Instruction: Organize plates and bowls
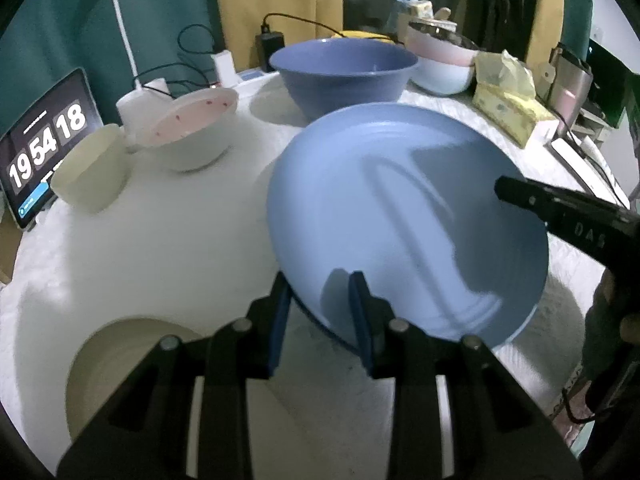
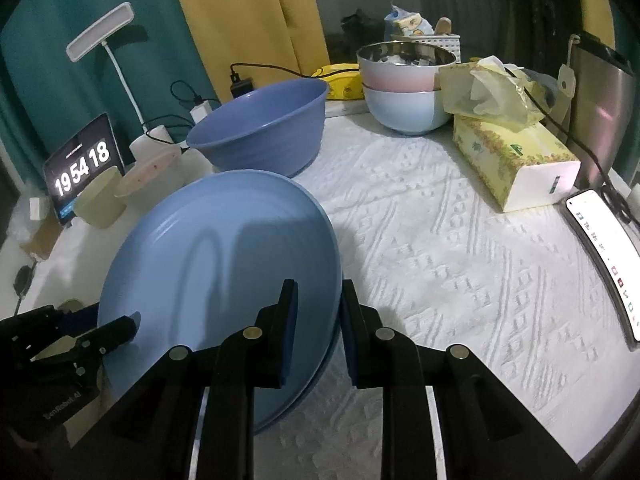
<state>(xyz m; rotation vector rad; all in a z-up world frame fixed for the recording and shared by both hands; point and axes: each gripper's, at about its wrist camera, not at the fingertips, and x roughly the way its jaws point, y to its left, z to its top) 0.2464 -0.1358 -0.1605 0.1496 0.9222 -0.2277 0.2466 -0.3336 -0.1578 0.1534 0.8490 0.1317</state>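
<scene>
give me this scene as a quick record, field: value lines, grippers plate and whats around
held item: light blue plate, tilted, lifted off the white textured cloth
left gripper: fingers straddle the plate's near rim
right gripper: fingers straddle the opposite rim
behind plate: large blue bowl, empty
far right: pink bowl stacked in a pale blue bowl
left side: white bowl with red specks, cream cup
beside left gripper: cream plate
other: tissue box, clock tablet
</scene>
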